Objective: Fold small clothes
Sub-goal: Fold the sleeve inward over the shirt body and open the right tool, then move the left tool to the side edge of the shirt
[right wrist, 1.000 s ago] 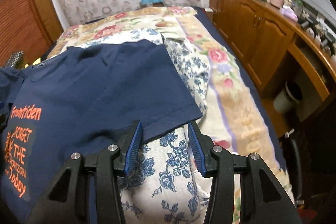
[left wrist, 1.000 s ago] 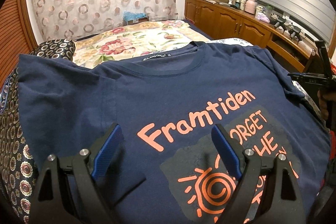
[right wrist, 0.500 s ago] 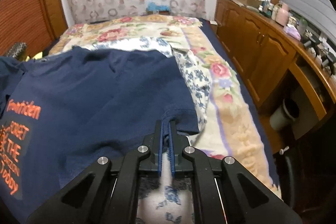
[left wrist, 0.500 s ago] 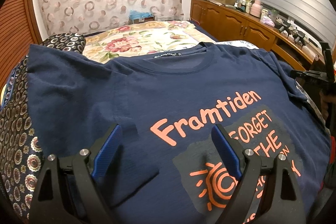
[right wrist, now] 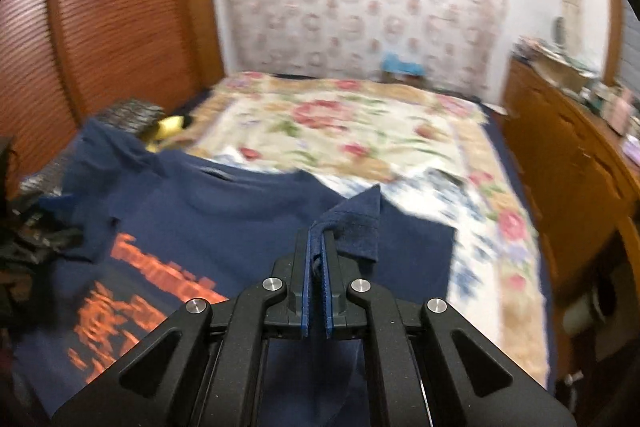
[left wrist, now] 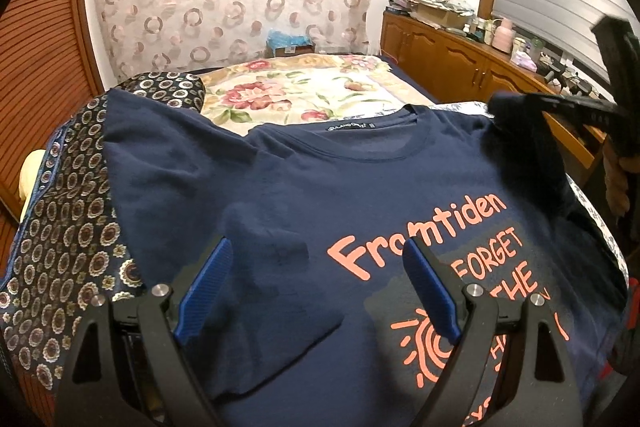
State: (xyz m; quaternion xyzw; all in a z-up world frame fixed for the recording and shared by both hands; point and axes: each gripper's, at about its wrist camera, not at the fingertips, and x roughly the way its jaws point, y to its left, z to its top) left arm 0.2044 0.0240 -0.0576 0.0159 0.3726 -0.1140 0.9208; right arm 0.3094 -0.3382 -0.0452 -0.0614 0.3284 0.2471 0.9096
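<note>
Now the navy T-shirt point(left wrist: 304, 195) lies front-up on the bed point(right wrist: 360, 123), over a dark patterned cloth point(left wrist: 68, 247) at its left sleeve & a blue-floral cloth point(right wrist: 472, 211) on the other side. Left tool point(left wrist: 316, 279) hangs wide above the chest print, gripping nothing. Right tool point(right wrist: 317, 255) is pinched tight on the right sleeve point(right wrist: 356, 227), lifted off the bed. Wooden cabinets point(right wrist: 572, 163) w/ clutter run beside the bed
</note>
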